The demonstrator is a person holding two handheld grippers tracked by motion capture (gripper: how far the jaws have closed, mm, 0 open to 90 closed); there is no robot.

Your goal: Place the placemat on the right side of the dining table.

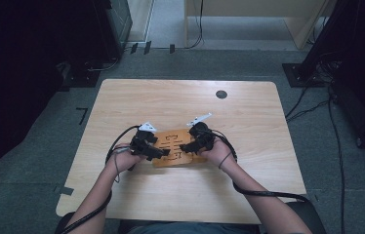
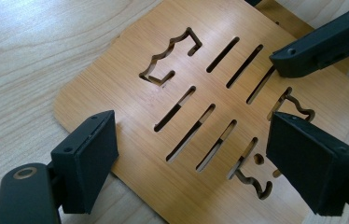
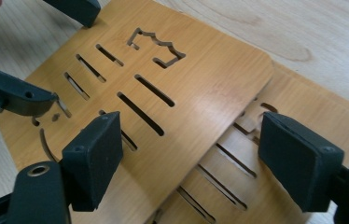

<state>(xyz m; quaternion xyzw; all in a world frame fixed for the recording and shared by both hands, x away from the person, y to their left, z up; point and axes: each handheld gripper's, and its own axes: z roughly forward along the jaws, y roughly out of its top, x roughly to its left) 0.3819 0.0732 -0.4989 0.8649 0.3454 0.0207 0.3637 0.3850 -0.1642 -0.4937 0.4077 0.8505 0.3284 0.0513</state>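
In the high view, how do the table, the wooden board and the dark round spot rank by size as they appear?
1. Table, the largest by far.
2. Wooden board, partly covered by the two grippers.
3. Dark round spot on the table, the smallest.

Both forearms reach in from below; the left claw and right claw point toward each other, jaws spread apart.

Both forearms are bare. Each hand carries a black gripper: the left gripper and the right gripper each bear a pale grey three-cornered plate on top and trail a black cable. Their jaws are matt black blocks with small screws set in them.
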